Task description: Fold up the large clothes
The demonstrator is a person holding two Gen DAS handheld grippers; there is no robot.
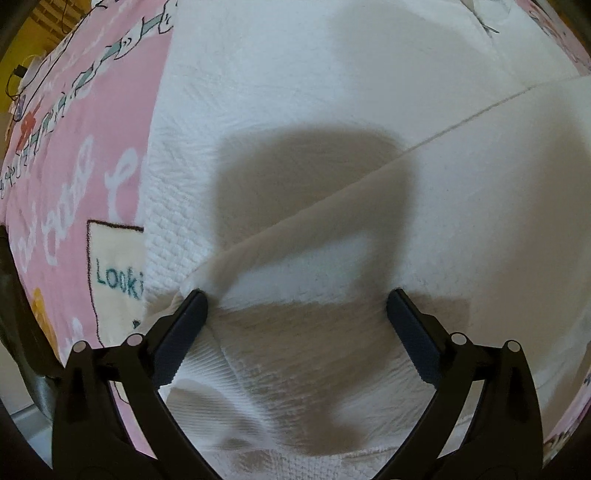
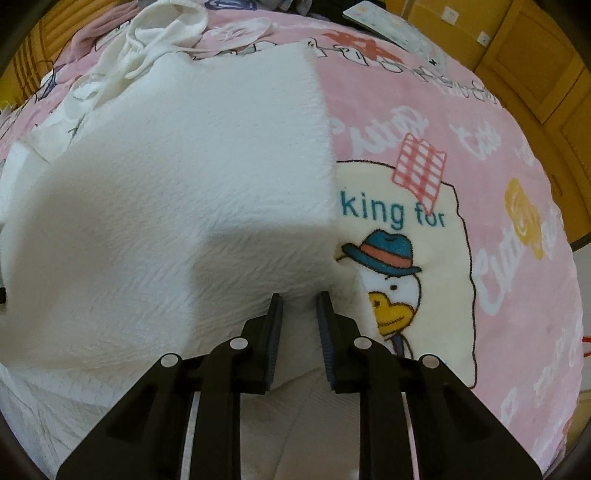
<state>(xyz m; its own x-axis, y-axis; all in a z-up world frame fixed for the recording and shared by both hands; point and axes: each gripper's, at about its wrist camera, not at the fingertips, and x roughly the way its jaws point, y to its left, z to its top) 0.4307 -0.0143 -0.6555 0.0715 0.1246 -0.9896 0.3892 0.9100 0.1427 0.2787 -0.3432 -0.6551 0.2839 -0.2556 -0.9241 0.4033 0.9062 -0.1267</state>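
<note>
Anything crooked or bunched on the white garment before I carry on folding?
Mostly tidy. The white garment lies flat on the pink blanket, but its hood and drawstrings sit crumpled at the far end, and one folded edge runs diagonally.

The folded garment [image 2: 192, 192] lay on the blanket [image 2: 480, 184] that covered the bed. Loose cords [image 2: 129, 62] trailed from the garment toward eleven o'clock, and a flat board [image 2: 391, 22] rested on the blanket at one o'clock.

bedding: pink cartoon blanket [image 2: 461, 122] | furniture: yellow wooden cabinets [image 2: 528, 55] | floor: pale
</note>
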